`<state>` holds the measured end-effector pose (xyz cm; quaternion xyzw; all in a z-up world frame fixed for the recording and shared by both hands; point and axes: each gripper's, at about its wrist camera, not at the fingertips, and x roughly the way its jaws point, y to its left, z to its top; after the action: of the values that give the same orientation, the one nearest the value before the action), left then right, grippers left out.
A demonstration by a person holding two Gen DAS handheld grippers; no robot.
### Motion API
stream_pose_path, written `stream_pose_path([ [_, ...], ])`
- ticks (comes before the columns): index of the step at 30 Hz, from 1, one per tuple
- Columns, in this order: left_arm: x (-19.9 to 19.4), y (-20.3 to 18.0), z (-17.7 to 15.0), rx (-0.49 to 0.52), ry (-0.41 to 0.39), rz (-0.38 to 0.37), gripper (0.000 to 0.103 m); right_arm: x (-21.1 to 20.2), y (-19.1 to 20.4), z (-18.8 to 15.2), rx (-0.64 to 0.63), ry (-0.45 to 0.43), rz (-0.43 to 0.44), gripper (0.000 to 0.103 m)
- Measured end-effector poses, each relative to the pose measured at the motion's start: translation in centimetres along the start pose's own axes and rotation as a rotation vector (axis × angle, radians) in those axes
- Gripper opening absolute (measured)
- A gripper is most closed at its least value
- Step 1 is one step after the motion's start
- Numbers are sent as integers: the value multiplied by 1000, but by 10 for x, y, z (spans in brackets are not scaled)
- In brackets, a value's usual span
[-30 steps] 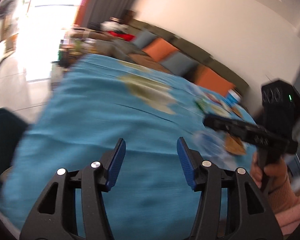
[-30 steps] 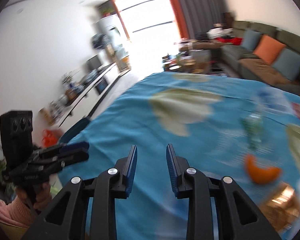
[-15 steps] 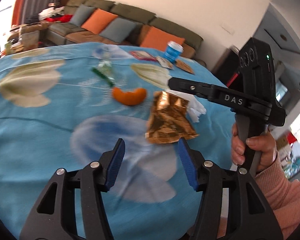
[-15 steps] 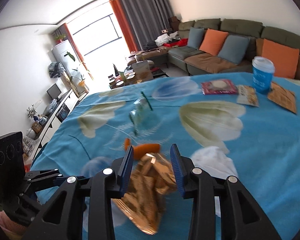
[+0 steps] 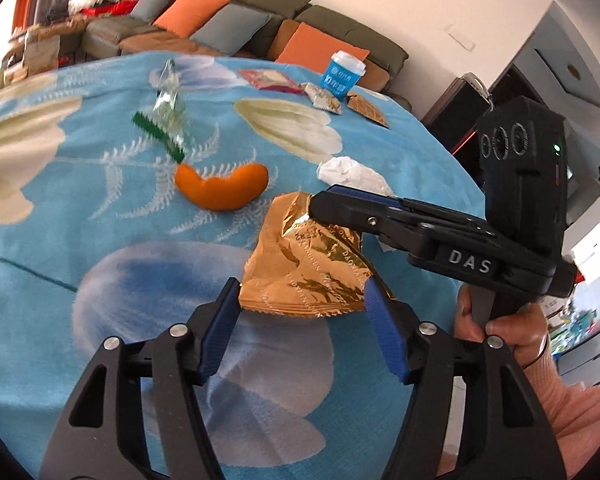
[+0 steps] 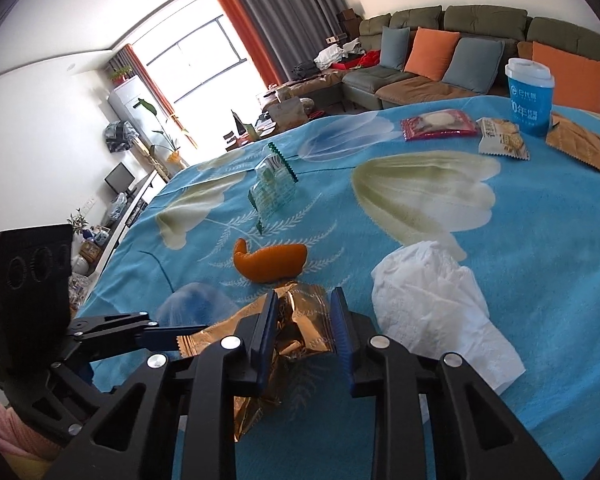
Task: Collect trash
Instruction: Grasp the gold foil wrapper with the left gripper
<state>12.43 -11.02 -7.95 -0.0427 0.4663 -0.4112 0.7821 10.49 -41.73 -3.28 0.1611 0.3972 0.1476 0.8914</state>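
A crumpled gold foil wrapper lies on the blue flowered tablecloth. My right gripper is closing, and its pads press on the bunched far end of the wrapper. In the left wrist view the right gripper comes in from the right onto the wrapper's top corner. My left gripper is opening. The wrapper's near edge sits between its blue pads without being squeezed. Its tip shows at the left of the right wrist view.
Behind the wrapper lie an orange peel, a white tissue and a clear wrapper with a green edge. Farther back are a blue cup, a red snack pack, a cracker pack and a brown packet. A sofa stands beyond.
Both views swung across the table to the trash pile. Both grippers came down at the gold wrapper. The right jaws narrowed onto it and bunched it; the left jaws widened.
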Motion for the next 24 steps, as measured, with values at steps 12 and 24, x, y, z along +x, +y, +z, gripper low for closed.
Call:
stream_pose_path([
  [12,-10,13,-10,-124,0,-108,51,0,6,-4,8,10,43,26],
  [24,-34,30,-18,-146,-53,-50,10,13,19,11,-1,4,59,34],
])
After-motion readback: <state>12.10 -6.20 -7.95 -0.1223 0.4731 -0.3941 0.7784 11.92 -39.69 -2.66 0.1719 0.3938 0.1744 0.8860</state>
